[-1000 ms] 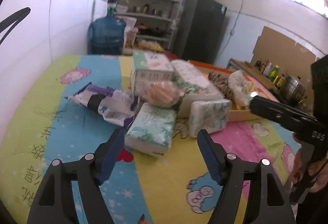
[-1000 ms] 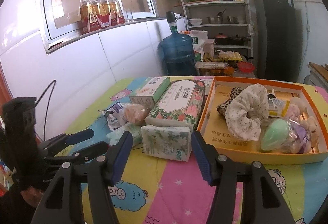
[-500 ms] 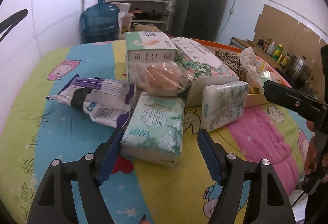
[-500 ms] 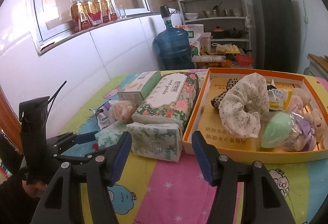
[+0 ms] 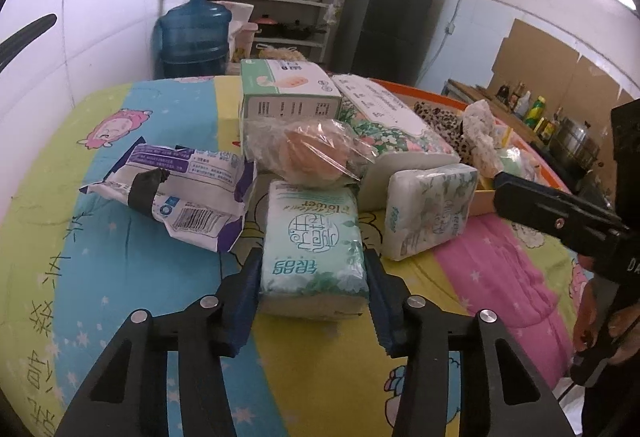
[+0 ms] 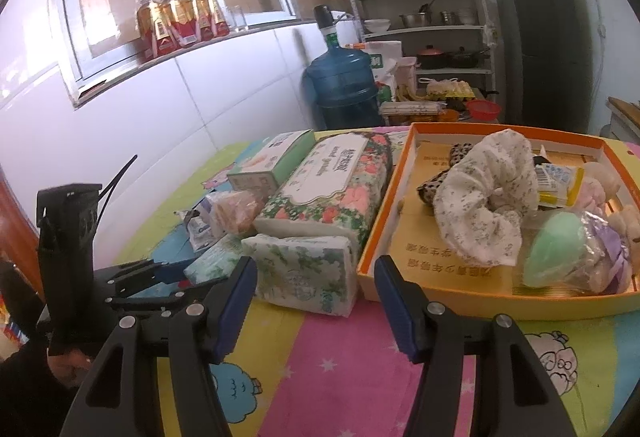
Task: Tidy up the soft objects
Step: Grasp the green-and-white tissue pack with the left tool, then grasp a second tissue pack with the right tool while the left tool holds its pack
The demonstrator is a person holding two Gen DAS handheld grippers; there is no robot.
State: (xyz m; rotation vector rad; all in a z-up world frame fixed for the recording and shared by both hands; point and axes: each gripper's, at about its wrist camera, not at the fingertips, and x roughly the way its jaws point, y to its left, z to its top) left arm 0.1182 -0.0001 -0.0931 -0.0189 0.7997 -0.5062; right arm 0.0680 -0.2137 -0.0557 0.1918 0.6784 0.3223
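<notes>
Left gripper (image 5: pixel 313 295), lower centre, jaws just closed, pinching green tissue pack (image 5: pixel 313 249) for lifting; right gripper (image 6: pixel 316 301) spread, waiting.

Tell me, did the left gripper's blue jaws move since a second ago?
Yes. The left gripper has just been closing: its jaws, spread wide before, now sit against both sides of the pale green tissue pack, which lies on the colourful cartoon tablecloth as before.

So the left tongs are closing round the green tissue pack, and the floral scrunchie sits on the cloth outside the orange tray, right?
Not quite. The floral scrunchie lies inside the orange tray, not on the cloth, as the right wrist view shows. The rest holds: the left tongs have just been closing round the green tissue pack.
</notes>
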